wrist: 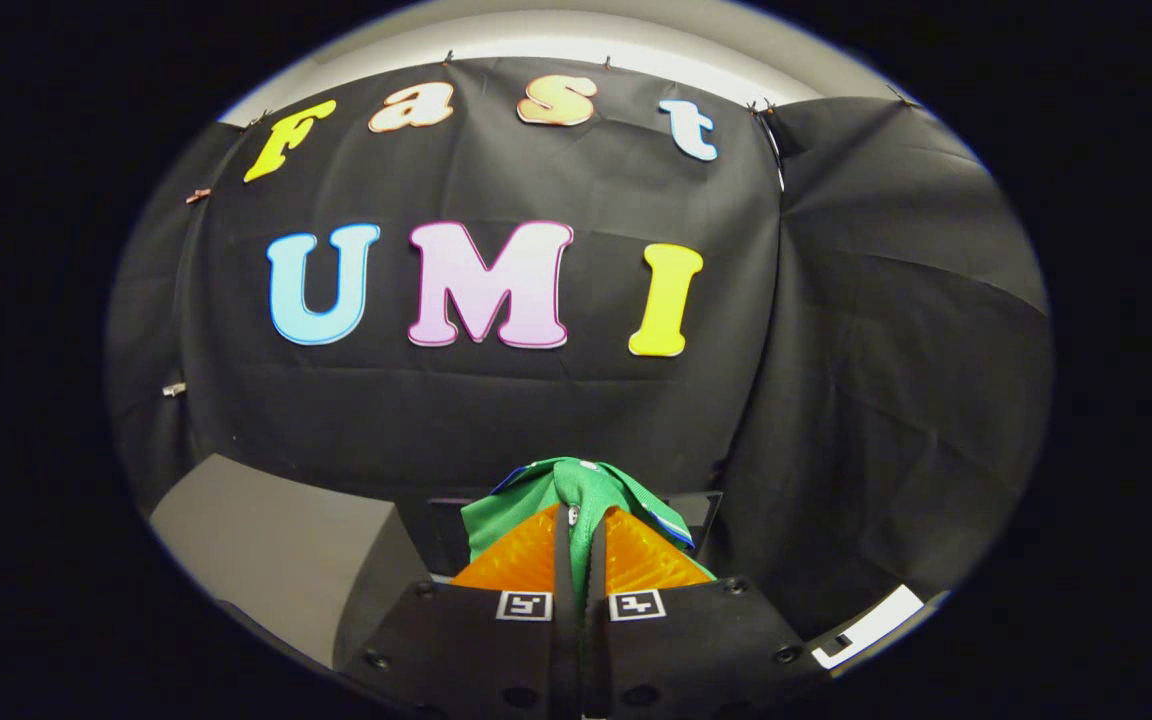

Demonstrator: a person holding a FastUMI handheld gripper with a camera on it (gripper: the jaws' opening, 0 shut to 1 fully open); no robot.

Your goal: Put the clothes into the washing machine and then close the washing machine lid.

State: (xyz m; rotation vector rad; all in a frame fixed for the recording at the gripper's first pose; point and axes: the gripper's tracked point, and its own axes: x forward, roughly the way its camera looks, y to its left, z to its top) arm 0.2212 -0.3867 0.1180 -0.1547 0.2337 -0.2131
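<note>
Two fingers (pixel 578 540) of gripper (pixel 581 520) drawn close together, pinching green garment (pixel 576 485) between them. Garment bunches over fingertips, drapes down both sides, blue trim at edges, held up in front of black cloth wall (pixel 536 420). Grey slanted panel (pixel 276 545) sits low, left of fingers; white-edged surface (pixel 871 620) low to right. Washing machine itself hard to make out.
</note>
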